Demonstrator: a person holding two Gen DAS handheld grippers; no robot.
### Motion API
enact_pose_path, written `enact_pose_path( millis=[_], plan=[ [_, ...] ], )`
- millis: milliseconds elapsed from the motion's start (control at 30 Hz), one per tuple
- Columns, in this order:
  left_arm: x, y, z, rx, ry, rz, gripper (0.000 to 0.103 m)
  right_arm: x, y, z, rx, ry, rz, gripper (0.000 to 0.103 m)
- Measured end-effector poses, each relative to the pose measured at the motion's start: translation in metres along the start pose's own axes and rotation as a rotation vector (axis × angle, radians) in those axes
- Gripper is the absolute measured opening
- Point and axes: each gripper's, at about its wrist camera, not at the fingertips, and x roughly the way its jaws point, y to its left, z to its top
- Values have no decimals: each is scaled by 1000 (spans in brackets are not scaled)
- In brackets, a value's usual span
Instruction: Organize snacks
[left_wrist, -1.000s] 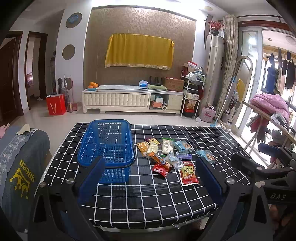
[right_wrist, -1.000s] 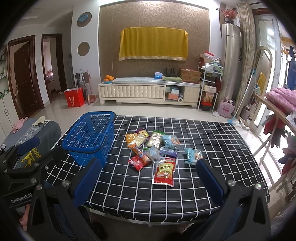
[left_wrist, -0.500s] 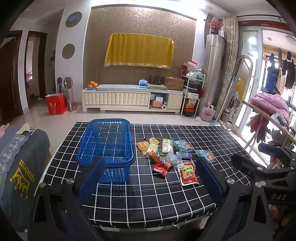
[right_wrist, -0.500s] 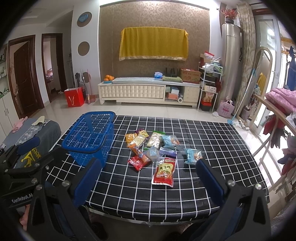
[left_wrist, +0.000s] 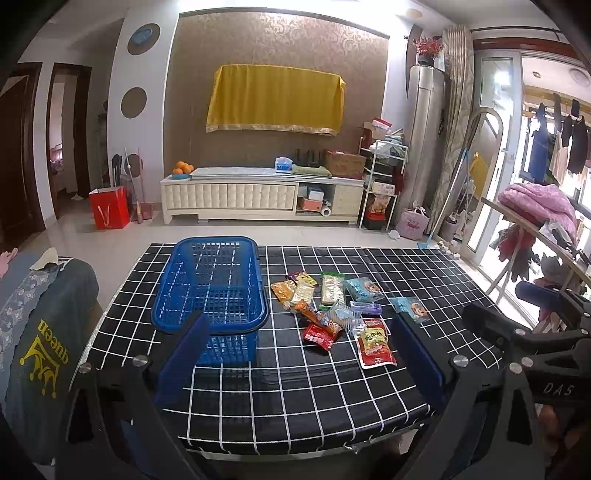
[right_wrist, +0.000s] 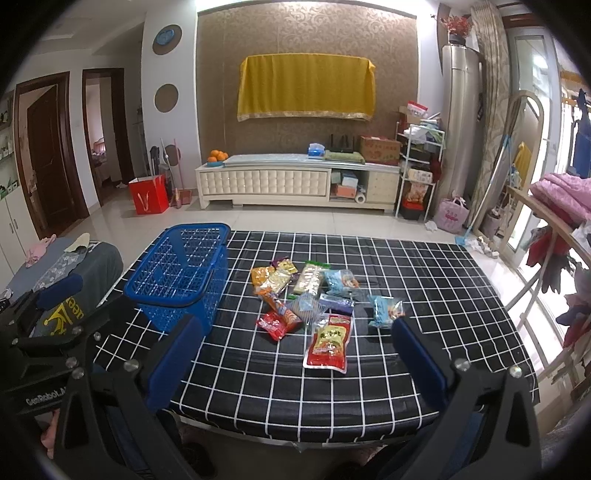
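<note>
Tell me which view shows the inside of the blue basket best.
The left wrist view. The basket sits almost straight ahead there, so its mesh floor shows, with nothing inside. The right wrist view has the basket off to the left at a slant, showing mostly its near wall and little of the floor.

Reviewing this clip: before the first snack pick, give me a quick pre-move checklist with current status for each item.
1. Left gripper open, holding nothing: ok.
2. Right gripper open, holding nothing: ok.
3. Blue basket upright with nothing in it: ok.
4. Snack packets lie loose on the checked table, right of the basket: ok.
5. Nearest red packet lies alone, unobstructed: ok.
6. Packets in the pile overlap; clean single grasp there: cannot tell.
</note>
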Motion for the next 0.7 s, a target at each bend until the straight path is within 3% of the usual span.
enact_pose_path(
  millis=[467,700],
  plan=[
    [56,-11,38,22,97,-87,97,33,-35,38,56,-9,-76,103],
    [117,-26,55,51,189,-116,97,91,-57,45,40,110,-69,103]
  ],
)
